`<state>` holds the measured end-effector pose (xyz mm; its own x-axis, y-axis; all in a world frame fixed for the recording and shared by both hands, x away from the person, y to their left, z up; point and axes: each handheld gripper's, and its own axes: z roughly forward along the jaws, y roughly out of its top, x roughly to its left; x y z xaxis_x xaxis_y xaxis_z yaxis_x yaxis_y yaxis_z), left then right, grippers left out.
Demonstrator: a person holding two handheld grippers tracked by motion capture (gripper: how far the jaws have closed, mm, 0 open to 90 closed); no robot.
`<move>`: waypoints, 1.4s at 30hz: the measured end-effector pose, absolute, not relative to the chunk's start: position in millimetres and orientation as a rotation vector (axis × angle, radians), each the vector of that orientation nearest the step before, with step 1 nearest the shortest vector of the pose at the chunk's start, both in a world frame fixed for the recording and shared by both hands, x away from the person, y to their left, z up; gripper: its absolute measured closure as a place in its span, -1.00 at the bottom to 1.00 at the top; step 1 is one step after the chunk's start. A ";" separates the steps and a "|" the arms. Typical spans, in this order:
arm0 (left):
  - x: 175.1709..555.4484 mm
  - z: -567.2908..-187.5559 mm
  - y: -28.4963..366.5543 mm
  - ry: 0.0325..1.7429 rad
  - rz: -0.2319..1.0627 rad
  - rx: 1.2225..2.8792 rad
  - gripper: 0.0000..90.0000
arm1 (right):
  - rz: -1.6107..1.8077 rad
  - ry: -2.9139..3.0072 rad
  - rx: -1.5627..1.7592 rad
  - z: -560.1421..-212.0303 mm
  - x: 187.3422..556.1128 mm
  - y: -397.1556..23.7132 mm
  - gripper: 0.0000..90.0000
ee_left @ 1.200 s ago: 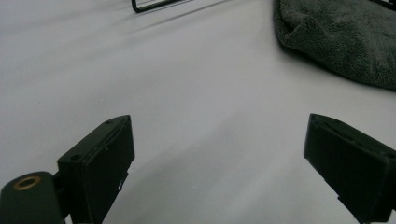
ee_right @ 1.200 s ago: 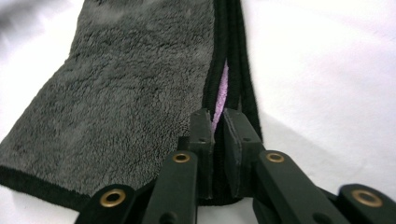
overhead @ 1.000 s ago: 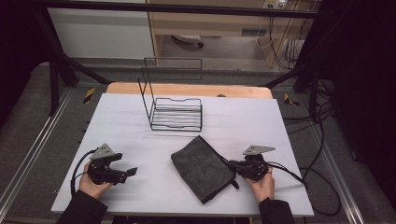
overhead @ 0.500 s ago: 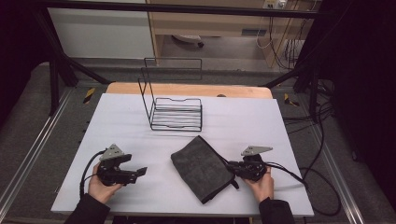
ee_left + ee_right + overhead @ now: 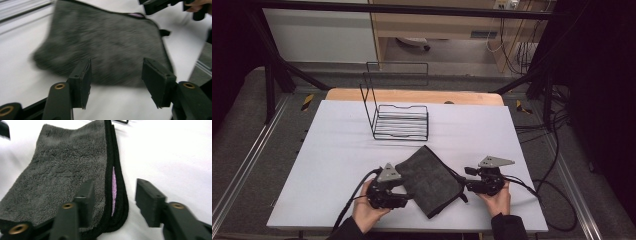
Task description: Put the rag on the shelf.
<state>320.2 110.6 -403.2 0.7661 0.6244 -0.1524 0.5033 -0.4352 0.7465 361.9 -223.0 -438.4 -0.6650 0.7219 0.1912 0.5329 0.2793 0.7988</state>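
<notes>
towel (image 5: 428,180) folded, lying lower centre of high view, long axis running upper left to lower right | left gripper (image 5: 404,200) just beside its left edge, jaws being closed, nothing pinched | right gripper (image 5: 465,186) at right edge, jaws being opened, fold between them unclamped | left judged nearer.

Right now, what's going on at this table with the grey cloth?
A person holds a pair of tongs in each hand at a white table. A folded grey towel lies flat between them. The left tongs, jaws just closing, are at its near left edge without gripping it. The right tongs, jaws just opening, straddle its folded right edge, no pad pressing. A black wire rack stands behind.
</notes>
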 end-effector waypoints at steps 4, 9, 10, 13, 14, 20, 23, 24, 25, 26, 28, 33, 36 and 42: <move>313.3 -406.2 82.3 0.811 0.144 2.139 0.06 | 1.339 2.307 1.177 -437.3 358.5 -227.7 -0.06; 303.1 -417.4 53.2 0.772 0.100 2.196 0.12 | 1.337 2.305 1.168 -436.4 356.7 -228.5 -0.06; 301.3 -420.3 48.2 0.766 0.096 2.206 0.15 | 1.326 2.314 1.176 -437.7 357.2 -227.4 0.01; 296.4 -428.7 35.2 0.758 0.103 2.234 0.18 | 1.327 2.328 1.170 -439.0 358.4 -226.0 0.06; 295.4 -430.9 31.8 0.758 0.120 2.249 0.21 | 1.328 2.334 1.171 -439.6 359.0 -225.1 0.13; 298.1 -436.9 25.1 0.805 0.140 2.267 0.33 | 1.342 2.384 1.152 -441.7 360.0 -219.4 0.33; 297.3 -438.2 23.9 0.811 0.158 2.271 0.42 | 1.345 2.424 1.119 -442.1 359.5 -214.7 0.53; 297.3 -438.5 23.8 0.813 0.164 2.273 0.45 | 1.344 2.434 1.118 -442.0 359.0 -213.1 0.59; 297.5 -438.7 23.5 0.815 0.165 2.275 0.48 | 1.339 2.445 1.105 -442.2 358.7 -211.8 0.61; 297.7 -438.6 23.4 0.819 0.168 2.277 0.53 | 1.327 2.451 1.108 -442.7 358.7 -210.1 0.61; 298.4 -438.8 23.3 0.826 0.174 2.280 0.62 | 1.284 2.455 1.111 -445.7 360.5 -207.8 0.58; 300.2 -437.9 22.9 0.819 0.177 2.300 0.78 | 1.274 2.462 1.157 -450.1 364.3 -203.7 0.77; 301.6 -436.0 23.3 0.806 0.167 2.315 0.82 | 1.288 2.464 1.157 -449.2 363.6 -203.8 1.00; 305.2 -430.8 30.5 0.767 0.127 2.350 0.87 | 1.279 2.464 1.157 -441.8 361.7 -202.4 1.00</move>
<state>305.2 30.5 -430.8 0.8237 0.5573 -0.1044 0.4938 -0.6146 0.6152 361.7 -202.4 -441.8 -0.6965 0.6843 0.2161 0.5704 0.3453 0.7453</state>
